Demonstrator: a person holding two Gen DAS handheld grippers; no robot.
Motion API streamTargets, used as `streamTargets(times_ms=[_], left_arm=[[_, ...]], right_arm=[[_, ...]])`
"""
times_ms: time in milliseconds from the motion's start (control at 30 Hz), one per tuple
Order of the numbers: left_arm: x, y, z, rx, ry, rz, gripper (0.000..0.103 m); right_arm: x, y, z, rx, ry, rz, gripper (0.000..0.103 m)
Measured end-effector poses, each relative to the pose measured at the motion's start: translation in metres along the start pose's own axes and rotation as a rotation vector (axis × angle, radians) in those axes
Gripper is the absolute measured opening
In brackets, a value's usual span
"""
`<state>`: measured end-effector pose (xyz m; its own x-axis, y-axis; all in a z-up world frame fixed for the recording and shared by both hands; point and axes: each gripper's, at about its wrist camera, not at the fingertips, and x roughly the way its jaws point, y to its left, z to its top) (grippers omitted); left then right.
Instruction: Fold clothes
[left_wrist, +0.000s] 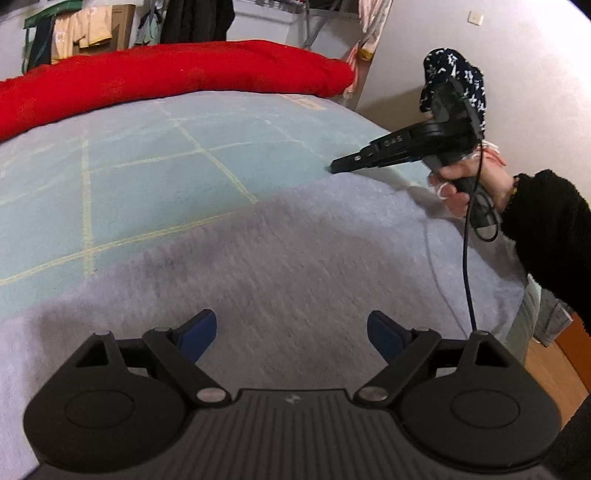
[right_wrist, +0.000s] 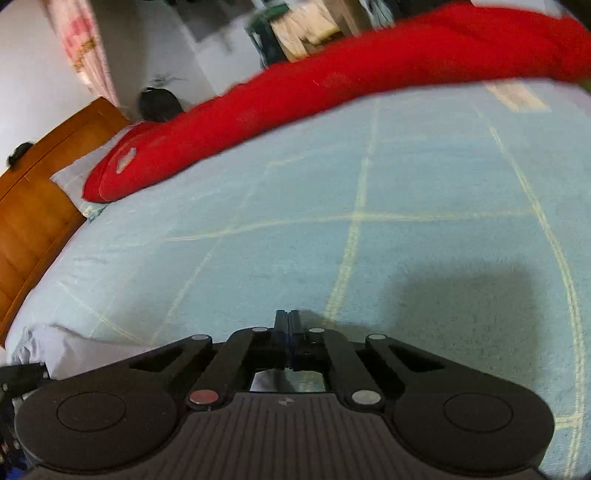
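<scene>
A grey garment (left_wrist: 295, 258) lies spread flat over the near part of the bed. My left gripper (left_wrist: 291, 321) hovers above its middle, blue pads wide apart, nothing between them. At the right, a hand (left_wrist: 465, 181) in a black sleeve holds my right gripper (left_wrist: 334, 168), whose tip sits at the garment's far edge, on the light blue sheet (left_wrist: 147, 155). In the right wrist view the right gripper (right_wrist: 290, 315) has its fingers pressed together with no cloth visible between them. Only a grey garment corner (right_wrist: 62, 350) shows at the lower left there.
A red duvet (left_wrist: 166, 77) is bunched along the far side of the bed, and appears as the red duvet (right_wrist: 332, 92) in the right wrist view. A wooden headboard (right_wrist: 37, 206) stands at the left. A black cable (left_wrist: 467, 258) hangs across the garment. Wooden floor (left_wrist: 550, 365) lies past the bed's right edge.
</scene>
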<state>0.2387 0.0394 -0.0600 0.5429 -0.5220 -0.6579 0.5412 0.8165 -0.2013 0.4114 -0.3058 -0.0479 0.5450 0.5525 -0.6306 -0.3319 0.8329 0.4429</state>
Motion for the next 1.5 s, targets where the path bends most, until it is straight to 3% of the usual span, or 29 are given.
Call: streamTargets(times_ms=[100,167,333,433,533,667,767,900,1000,1033,1100,1200,1400,1467,1500], left_arm=[[-0.012,-0.002,-0.002,0.012,-0.013,0.022,0.093],[-0.017,-0.003,-0.005,0.005,-0.008,0.058,0.095],[-0.007,-0.010,-0.024,0.011,0.089,0.180,0.095],[-0.013,-0.017,-0.044,0.009,0.079,0.235,0.096],[-0.031,-0.024,-0.066,0.009,0.067,0.255,0.101],[-0.052,-0.024,-0.080,0.019,0.054,0.253,0.102],[-0.060,-0.022,-0.071,0.000,0.050,0.245,0.102],[-0.054,-0.032,-0.061,0.052,0.000,0.273,0.102],[-0.038,-0.030,-0.071,0.050,0.070,0.350,0.102],[-0.041,-0.026,-0.077,0.030,0.052,0.344,0.102],[-0.055,-0.017,-0.087,-0.013,0.007,0.310,0.102],[-0.067,-0.005,-0.087,-0.032,0.009,0.351,0.102],[-0.063,0.018,-0.074,-0.081,0.026,0.388,0.102],[-0.056,0.027,-0.077,-0.114,0.034,0.386,0.103],[-0.057,0.031,-0.078,-0.132,0.023,0.387,0.103]], right_arm=[[-0.032,0.022,-0.008,-0.077,-0.031,0.003,0.013],[-0.056,0.044,-0.019,-0.157,-0.039,-0.008,0.029],[-0.082,0.095,-0.069,-0.282,-0.002,-0.060,0.052],[-0.067,0.097,-0.113,-0.243,0.043,-0.155,0.055],[-0.082,0.100,-0.159,-0.236,-0.069,-0.240,0.060],[-0.108,0.112,-0.195,-0.218,-0.097,-0.330,0.075],[-0.114,0.129,-0.194,-0.233,-0.092,-0.385,0.075],[-0.109,0.156,-0.190,-0.257,-0.169,-0.341,0.086],[-0.093,0.160,-0.200,-0.227,-0.082,-0.356,0.087],[-0.095,0.160,-0.208,-0.229,-0.076,-0.366,0.089],[-0.105,0.159,-0.225,-0.241,-0.088,-0.384,0.094],[-0.129,0.154,-0.239,-0.198,-0.115,-0.366,0.096],[-0.154,0.142,-0.222,-0.179,-0.273,-0.410,0.102],[-0.147,0.122,-0.215,-0.141,-0.282,-0.445,0.102],[-0.142,0.107,-0.214,-0.101,-0.245,-0.484,0.102]])
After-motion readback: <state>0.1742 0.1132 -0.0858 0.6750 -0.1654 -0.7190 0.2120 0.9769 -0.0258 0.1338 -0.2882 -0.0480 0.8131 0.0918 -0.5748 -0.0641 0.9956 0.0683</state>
